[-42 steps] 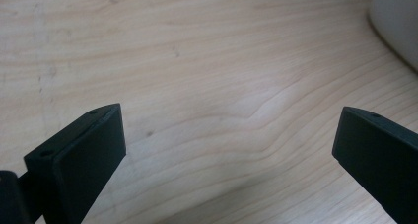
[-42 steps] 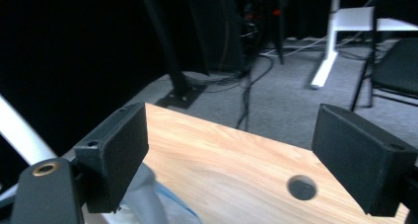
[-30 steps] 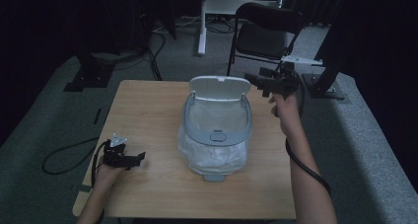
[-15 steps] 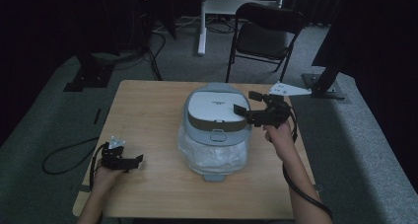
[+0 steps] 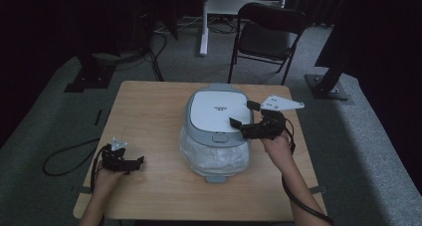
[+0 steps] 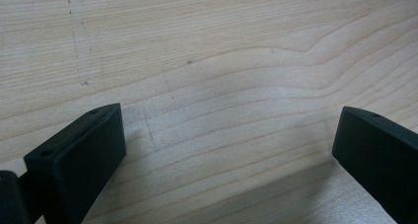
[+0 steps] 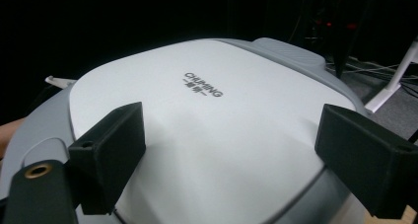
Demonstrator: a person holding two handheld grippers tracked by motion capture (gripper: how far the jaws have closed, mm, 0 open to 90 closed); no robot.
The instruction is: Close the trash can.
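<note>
Sitting dead centre of the high view on the wooden table (image 5: 149, 111): a grey and white rice cooker (image 5: 217, 129), lid (image 5: 218, 111) shut flat, body wrapped in clear plastic (image 5: 214, 156). Hovering at the cooker's right edge, just right of frame centre: the right gripper (image 5: 244, 114), jaws spread wide and pointing left over the lid, not pinching anything. Looking along those jaws in the right gripper view: the white lid panel (image 7: 207, 135) spreading across the middle, dark lettering (image 7: 203, 84) printed above centre. Resting at the lower left of the high view, well apart from the cooker: the left gripper (image 5: 133, 161), jaws also standing wide open, nothing between them. Looking straight at bare wood grain (image 6: 222, 71) in the left gripper view. Standing behind the table at the top of the frame: a black folding chair (image 5: 266, 37).
</note>
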